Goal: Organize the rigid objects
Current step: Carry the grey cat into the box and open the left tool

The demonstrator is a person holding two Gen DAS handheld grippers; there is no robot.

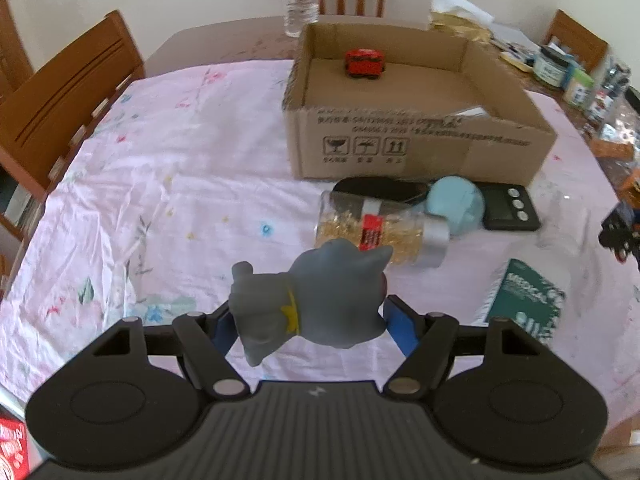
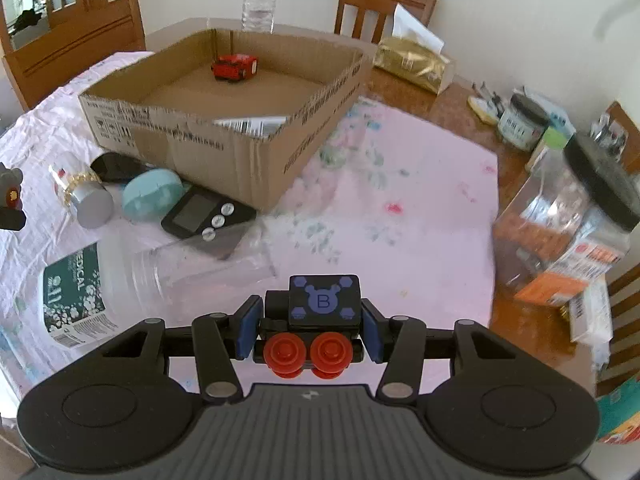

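Note:
My left gripper (image 1: 310, 326) is shut on a grey cat figurine (image 1: 316, 304) with a yellow collar, held above the pink floral cloth, short of the open cardboard box (image 1: 420, 148). A red toy car (image 1: 364, 63) sits in the box at its far side; it also shows in the right wrist view (image 2: 234, 67). My right gripper (image 2: 310, 332) is shut on a black toy vehicle (image 2: 316, 320) with red wheels and a blue "B" top, held above the cloth to the right of the box (image 2: 224, 148). The figurine shows at the right view's left edge (image 2: 10, 190).
In front of the box lie a glitter jar (image 1: 380, 232), a light blue round case (image 1: 456, 204), a black digital scale (image 1: 508, 208), a dark case (image 1: 380, 190) and a clear "Medical" bottle (image 2: 80, 284). Jars and clutter (image 2: 568, 216) crowd the right. Wooden chairs (image 1: 68, 92) surround the table.

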